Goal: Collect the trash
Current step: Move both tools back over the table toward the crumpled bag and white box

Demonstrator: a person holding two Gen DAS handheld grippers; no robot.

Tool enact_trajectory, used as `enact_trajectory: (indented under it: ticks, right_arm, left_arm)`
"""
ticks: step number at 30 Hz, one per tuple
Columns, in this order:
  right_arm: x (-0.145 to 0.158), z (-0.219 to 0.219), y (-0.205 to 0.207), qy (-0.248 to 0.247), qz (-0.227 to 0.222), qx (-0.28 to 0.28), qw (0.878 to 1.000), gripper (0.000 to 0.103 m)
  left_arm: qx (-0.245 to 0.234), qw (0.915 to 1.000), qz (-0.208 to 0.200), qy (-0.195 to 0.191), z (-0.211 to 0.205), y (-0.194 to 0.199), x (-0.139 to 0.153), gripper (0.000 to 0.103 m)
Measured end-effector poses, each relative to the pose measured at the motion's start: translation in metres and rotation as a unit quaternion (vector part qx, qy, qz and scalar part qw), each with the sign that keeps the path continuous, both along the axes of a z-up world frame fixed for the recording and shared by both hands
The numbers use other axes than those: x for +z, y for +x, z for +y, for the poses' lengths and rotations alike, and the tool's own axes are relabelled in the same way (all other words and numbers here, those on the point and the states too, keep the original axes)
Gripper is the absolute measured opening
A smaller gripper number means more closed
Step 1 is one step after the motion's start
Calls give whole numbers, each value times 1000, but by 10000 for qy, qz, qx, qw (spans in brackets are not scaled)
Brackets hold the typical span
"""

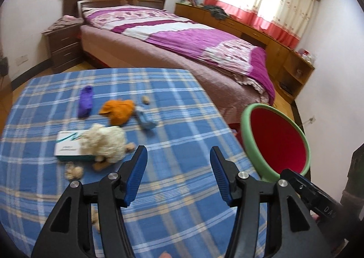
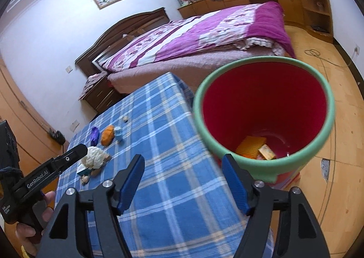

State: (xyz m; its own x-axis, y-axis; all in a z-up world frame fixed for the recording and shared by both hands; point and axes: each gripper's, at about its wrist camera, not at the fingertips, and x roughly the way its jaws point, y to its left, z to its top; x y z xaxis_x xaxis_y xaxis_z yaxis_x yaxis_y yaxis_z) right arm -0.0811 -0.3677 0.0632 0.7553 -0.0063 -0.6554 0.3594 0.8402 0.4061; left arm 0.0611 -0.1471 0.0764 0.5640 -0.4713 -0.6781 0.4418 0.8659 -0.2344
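The jaws of the left gripper (image 1: 178, 159) are being held apart with nothing between them, and those of the right gripper (image 2: 183, 167) are being held wider, likewise with nothing gripped; the right one is being kept beside the near rim of the bin (image 2: 323, 142), which is judged to suit a release into it; the left one is being pointed over the checked cloth (image 1: 173, 126), probably towards the next piece

The bin, red inside with a green rim, is being kept off the table's edge at about two o'clock in the left wrist view, presumably so that trash is being carried only a short way; inside it, at about five o'clock of its opening, one orange packet (image 2: 250, 145) and one small yellow wrapper (image 2: 267, 152) are being seen, with perhaps more beneath, which cannot be told

On the cloth, at about ten o'clock from the left gripper, the remaining things are being left in a loose cluster: one purple piece (image 1: 85, 104), one orange crumpled piece (image 1: 119, 110), one blue item (image 1: 145, 120), one white box (image 1: 67, 146) with one cream fluffy toy (image 1: 104, 140) lying partly on it, and a few small tan scraps (image 1: 74, 171) near the toy's front; which of these is being counted as trash cannot be told for certain
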Motion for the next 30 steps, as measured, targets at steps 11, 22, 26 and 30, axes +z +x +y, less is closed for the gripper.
enact_trajectory:
  ticks: [11, 22, 26, 30]
  right_arm:
    - [3, 47, 38, -160, 89, 605, 9980, 74]
    - [0, 85, 76, -206, 175, 1123, 9933, 77]
    - [-3, 96, 91, -242, 212, 1276, 9913, 78]
    - [-6, 107, 107, -264, 291, 1389, 9895, 78]
  left_arm:
    - [709, 9975, 49, -16, 62, 11, -7, 58]
    - [1381, 9902, 195, -21, 113, 29, -21, 58]
    - [1589, 9869, 268, -22, 125, 36, -28, 58]
    - [1733, 9842, 368, -59, 137, 41, -35, 58]
